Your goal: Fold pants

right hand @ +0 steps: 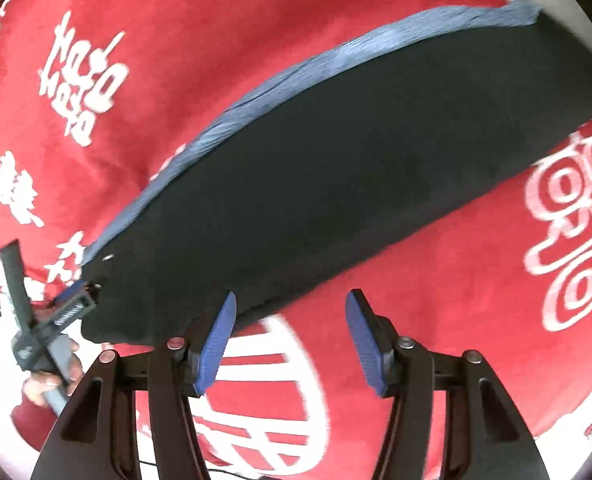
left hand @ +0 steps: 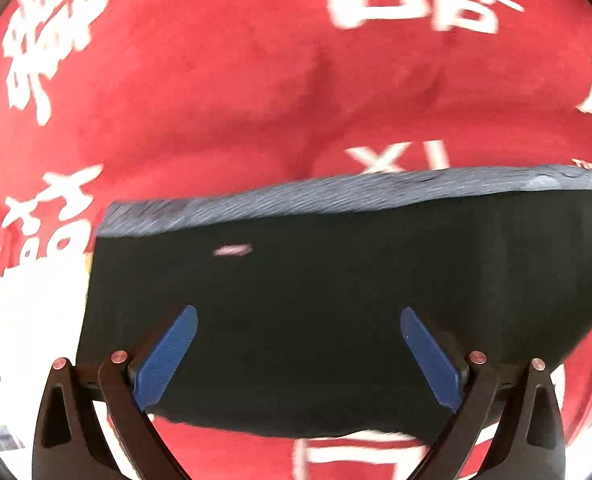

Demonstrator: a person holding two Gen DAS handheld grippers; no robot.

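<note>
**foldnoob:** So where are we at? Both tools look empty to me. The left gripper has its jaws spread wide with the pants lying flat under and ahead of them, nothing pinched. The right gripper is parted too, and only its left pad sits over the near edge of the dark fabric. The rest of that gap is over the red blanket.

**seamripper:** Agreed, nothing is held. From the right tool the pants run from just in front of the fingers away up to the right, with the grey-blue waistband on the far side. You can also spot the other tool with the person's hand on it, off to the lower left by the corner of the pants.

**foldnoob:** What worries you?

**seamripper:** Both views are smeared, so I'd guess things are moving quickly. If the right one closes where it is, it could grab blanket along with the pants, or just blanket. The blanket is soft and rumpled, so a drag could bunch the bundle and undo the fold.
</note>
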